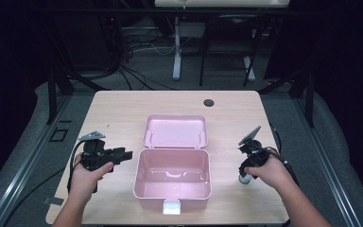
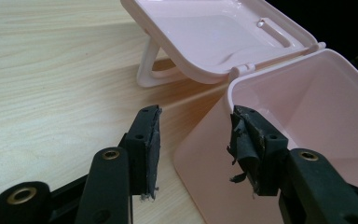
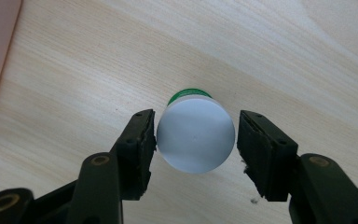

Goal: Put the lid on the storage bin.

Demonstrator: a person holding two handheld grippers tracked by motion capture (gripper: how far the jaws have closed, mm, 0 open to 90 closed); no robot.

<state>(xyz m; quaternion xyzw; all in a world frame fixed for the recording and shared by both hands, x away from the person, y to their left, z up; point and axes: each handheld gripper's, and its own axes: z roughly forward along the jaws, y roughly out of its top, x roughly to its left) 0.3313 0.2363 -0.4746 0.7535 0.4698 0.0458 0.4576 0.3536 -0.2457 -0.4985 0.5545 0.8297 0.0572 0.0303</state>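
Right gripper view: the right gripper (image 3: 196, 140) straddles a white bottle (image 3: 196, 135) with a green cap at frame centre, jaws spread, not yet pinching. Farther left, the left gripper (image 2: 193, 149) hangs spread beside the open pink box (image 1: 172, 177), which is empty; loading remains.

Items shown, by count: one pink box (image 1: 172, 177) with its one hinged lid (image 1: 175, 130) open, one white bottle (image 3: 196, 134) with a green cap, two hand-held grippers, left (image 1: 123, 154) and right (image 3: 195, 140), and one wooden table (image 1: 118, 109).
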